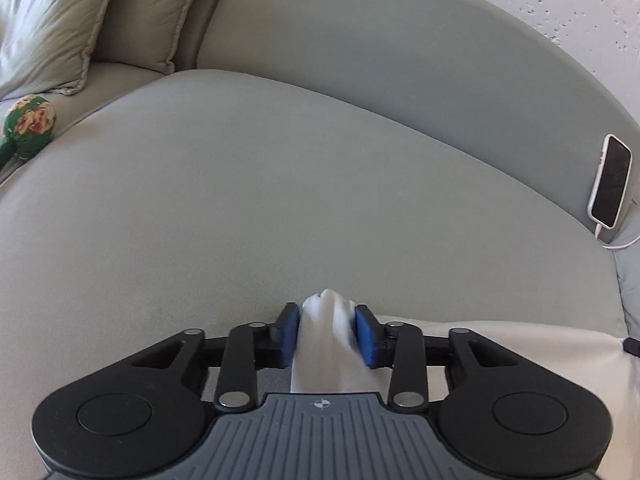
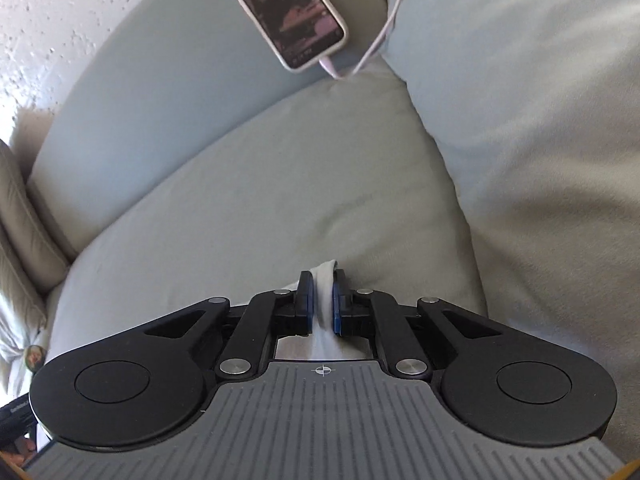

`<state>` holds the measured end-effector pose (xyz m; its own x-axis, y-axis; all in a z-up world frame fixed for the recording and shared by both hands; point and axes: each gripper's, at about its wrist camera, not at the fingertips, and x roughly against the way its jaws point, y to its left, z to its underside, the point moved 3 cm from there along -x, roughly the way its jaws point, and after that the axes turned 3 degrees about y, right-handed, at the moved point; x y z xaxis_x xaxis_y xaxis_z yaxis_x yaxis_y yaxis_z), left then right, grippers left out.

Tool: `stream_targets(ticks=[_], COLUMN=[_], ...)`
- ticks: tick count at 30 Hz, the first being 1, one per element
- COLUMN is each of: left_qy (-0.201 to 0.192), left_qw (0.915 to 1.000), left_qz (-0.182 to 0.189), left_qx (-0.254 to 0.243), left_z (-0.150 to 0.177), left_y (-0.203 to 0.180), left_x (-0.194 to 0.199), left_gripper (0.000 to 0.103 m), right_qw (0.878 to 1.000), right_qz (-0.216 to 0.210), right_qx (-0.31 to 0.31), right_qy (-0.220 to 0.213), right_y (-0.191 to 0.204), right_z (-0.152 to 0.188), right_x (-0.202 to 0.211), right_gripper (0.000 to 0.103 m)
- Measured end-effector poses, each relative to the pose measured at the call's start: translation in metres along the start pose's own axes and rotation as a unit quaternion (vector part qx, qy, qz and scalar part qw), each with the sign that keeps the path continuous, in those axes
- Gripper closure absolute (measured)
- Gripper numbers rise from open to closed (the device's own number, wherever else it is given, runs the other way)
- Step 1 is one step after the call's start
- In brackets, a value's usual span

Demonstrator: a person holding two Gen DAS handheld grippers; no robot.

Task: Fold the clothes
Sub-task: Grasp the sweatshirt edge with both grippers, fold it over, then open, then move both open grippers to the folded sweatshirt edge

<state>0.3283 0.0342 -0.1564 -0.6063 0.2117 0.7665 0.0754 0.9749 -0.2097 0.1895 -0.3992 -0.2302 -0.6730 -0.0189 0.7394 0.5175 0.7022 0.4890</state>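
Both my tongs pinch the same white garment (image 1: 500,356), each on its own bunch of the cloth. In the left wrist view the left tongs (image 1: 329,336) have their blue pads pressed against a thick wad of white fabric that pokes up past the fingertips near the bottom centre of the frame; from there the cloth spreads toward the lower right, lying flat on the grey sofa cushion (image 1: 280,184). In the right wrist view the right tongs (image 2: 322,300) are drawn nearly together on a thinner fold of the same cloth, just below the middle of the frame, with the rest of it running back under the tool toward the bottom edge. So the garment lies between my two hands and behind the fingertips, its long edge stretched from one grip to the other, and neither hand is nearer than the other: each is already on its corner. Ahead of both tongs, toward the top of each frame, the cushion is bare up to the backrest, where a phone (image 2: 287,12) on a white cable (image 2: 384,36) leans. I judge the fold will have to carry this held edge forward over that bare seat, both hands moving level together, stopping well short of the phone.
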Motion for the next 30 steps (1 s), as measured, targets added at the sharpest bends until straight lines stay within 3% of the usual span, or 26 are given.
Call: stream_targets(ticks=[2,3,7,11,14,17,21,26,30], left_qy=[-0.011,-0.006,0.008,0.019,0.048,0.062,0.064,-0.008,-0.031], left_qw=[0.9996,0.9994,0.9973,0.9968,0.9955,0.9927,0.9902,0.9909,0.9862], left_qz=[0.008,0.022,0.069,0.076,0.061,0.096,0.124,0.135,0.160], left_qx=[0.024,0.027,0.024,-0.015,-0.053,-0.038,-0.008,0.006,0.027], left_z=[-0.002,-0.001,0.020,0.062,0.103,0.137,0.162,0.178,0.182], left_y=[0.008,0.011,0.011,-0.002,-0.023,-0.031,-0.040,-0.061,-0.065], left_x=[0.027,0.040,0.111,0.166,0.175,0.182,0.163,0.151,0.148], left_gripper=[0.050,0.049,0.047,0.046,0.050,0.050,0.050,0.048,0.048], right_qw=[1.000,1.000,0.998,0.993,0.992,0.990,0.985,0.976,0.968], right_qz=[0.011,0.011,-0.055,-0.093,-0.109,-0.123,-0.147,-0.175,-0.169], right_qx=[-0.011,-0.015,-0.027,-0.038,-0.035,-0.054,-0.091,-0.124,-0.169], right_qy=[0.001,-0.001,-0.034,-0.058,-0.045,-0.044,0.002,0.043,0.074], right_y=[0.001,0.001,-0.003,-0.011,-0.010,-0.011,-0.021,-0.022,-0.023], right_z=[-0.001,-0.002,0.010,0.033,0.060,0.089,0.124,0.152,0.168], right_x=[0.016,0.030,0.115,0.199,0.236,0.262,0.256,0.198,0.151], right_gripper=[0.067,0.065,0.062,0.060,0.060,0.060,0.057,0.057,0.058])
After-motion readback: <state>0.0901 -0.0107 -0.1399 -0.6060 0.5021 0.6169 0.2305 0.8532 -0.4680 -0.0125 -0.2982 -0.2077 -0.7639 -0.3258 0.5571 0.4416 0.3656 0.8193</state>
